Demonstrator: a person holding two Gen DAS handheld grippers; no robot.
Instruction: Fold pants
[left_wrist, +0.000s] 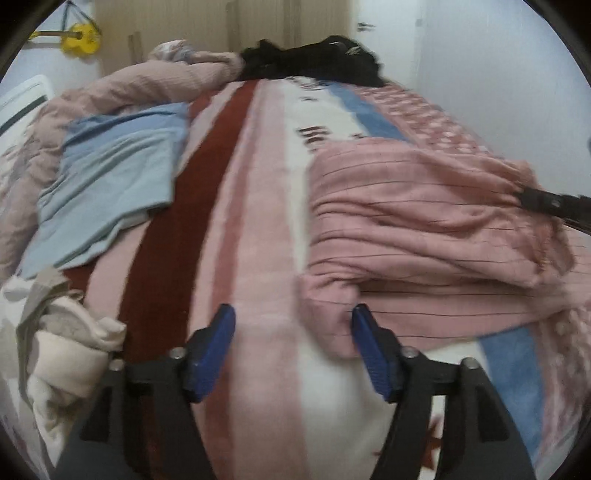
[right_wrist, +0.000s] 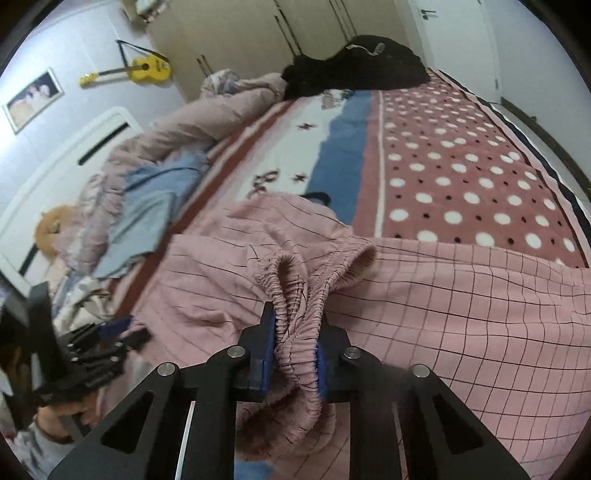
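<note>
The pink checked pants (left_wrist: 424, 221) lie bunched on the striped bed blanket, also filling the right wrist view (right_wrist: 443, 314). My left gripper (left_wrist: 293, 325) is open, its blue pads just in front of the pants' near corner, which lies against the right pad. It shows at the left of the right wrist view (right_wrist: 110, 332). My right gripper (right_wrist: 293, 343) is shut on the gathered elastic waistband (right_wrist: 295, 295). Its black tip shows at the far right of the left wrist view (left_wrist: 546, 203), at the pants' edge.
Light blue folded clothes (left_wrist: 110, 177) lie on the left of the bed. A cream and beige clothing pile (left_wrist: 66, 343) sits near left. A pink duvet (left_wrist: 147, 85) and black clothes (left_wrist: 314, 59) lie at the far end. A yellow guitar (right_wrist: 147, 70) hangs on the wall.
</note>
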